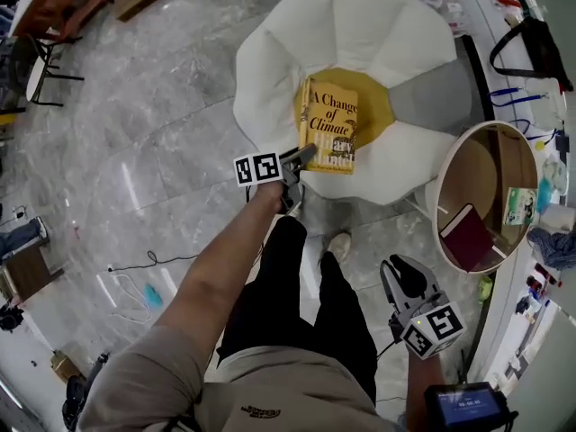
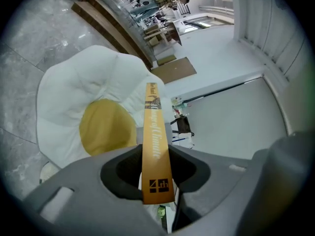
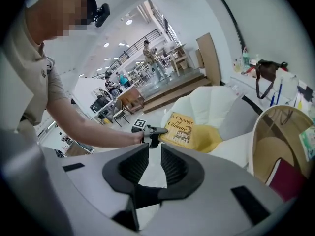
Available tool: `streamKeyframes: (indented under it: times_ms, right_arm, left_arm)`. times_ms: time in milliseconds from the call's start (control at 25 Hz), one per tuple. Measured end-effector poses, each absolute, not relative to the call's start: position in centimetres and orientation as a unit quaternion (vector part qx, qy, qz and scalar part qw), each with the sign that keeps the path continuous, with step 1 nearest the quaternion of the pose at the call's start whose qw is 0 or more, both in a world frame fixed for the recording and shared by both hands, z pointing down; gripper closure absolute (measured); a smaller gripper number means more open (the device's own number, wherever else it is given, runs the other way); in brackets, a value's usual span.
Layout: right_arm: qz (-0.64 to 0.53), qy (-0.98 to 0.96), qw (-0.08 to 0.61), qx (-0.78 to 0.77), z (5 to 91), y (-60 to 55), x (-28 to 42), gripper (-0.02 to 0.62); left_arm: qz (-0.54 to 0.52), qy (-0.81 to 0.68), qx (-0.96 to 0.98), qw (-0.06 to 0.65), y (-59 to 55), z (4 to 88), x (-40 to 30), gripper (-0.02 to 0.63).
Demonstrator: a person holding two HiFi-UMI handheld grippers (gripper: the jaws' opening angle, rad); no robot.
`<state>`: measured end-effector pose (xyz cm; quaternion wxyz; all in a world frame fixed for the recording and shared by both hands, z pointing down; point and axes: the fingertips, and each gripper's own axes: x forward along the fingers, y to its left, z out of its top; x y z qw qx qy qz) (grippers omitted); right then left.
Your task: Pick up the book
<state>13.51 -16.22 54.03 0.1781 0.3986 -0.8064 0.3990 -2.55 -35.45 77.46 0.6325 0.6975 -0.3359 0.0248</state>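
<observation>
A yellow book (image 1: 328, 126) titled "A Change of Climate" hangs over the seat of a white petal-shaped chair (image 1: 297, 43). My left gripper (image 1: 301, 156) is shut on its near lower corner. In the left gripper view the book's spine (image 2: 156, 141) stands upright between the jaws of the left gripper (image 2: 157, 181), with the chair's yellow cushion (image 2: 106, 127) behind it. My right gripper (image 1: 402, 277) hangs at the lower right, well away from the book. In the right gripper view the right gripper (image 3: 153, 163) has a narrow gap with nothing in it, and the book (image 3: 182, 129) shows far ahead.
A round side table (image 1: 490, 165) stands right of the chair, with a dark red book (image 1: 468, 237) and a small green card (image 1: 520, 205) on it. A cluttered counter with a black bag (image 1: 531, 48) runs along the right. The person's black trousers (image 1: 297, 286) are below, on a marble floor.
</observation>
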Motion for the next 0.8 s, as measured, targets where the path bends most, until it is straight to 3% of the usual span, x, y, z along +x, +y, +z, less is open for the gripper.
streamKeyframes:
  times_ms: [800]
  right_arm:
    - [0.275, -0.848, 0.117, 0.438, 36.4, -6.7, 21.2, 0.531]
  left_arm:
    - [-0.111, -0.263, 0.760, 0.584, -19.1, 44.8, 3.3, 0.463]
